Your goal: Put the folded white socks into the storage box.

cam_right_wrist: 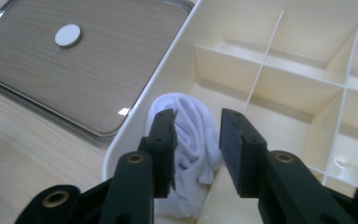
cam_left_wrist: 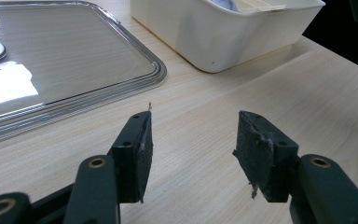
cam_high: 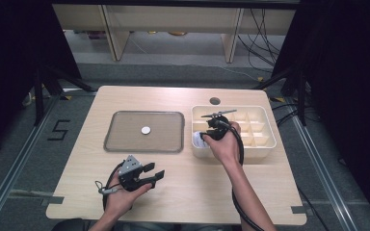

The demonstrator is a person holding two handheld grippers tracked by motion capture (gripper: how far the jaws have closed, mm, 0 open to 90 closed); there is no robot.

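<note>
White crumpled cloth (cam_right_wrist: 193, 140) lies in the near-left compartment of the cream plastic divided box (cam_right_wrist: 307, 88), right of the clear tray (cam_right_wrist: 98, 79). Right gripper (cam_right_wrist: 196, 140) hovers over it, jaws half-open, gripping nothing. Left gripper (cam_left_wrist: 193, 149) gapes wide, empty.

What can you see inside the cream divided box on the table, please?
A crumpled white cloth lies in one corner compartment of the box, with the right gripper over it. The other visible compartments look empty; the cloth hides the floor beneath it.
</note>
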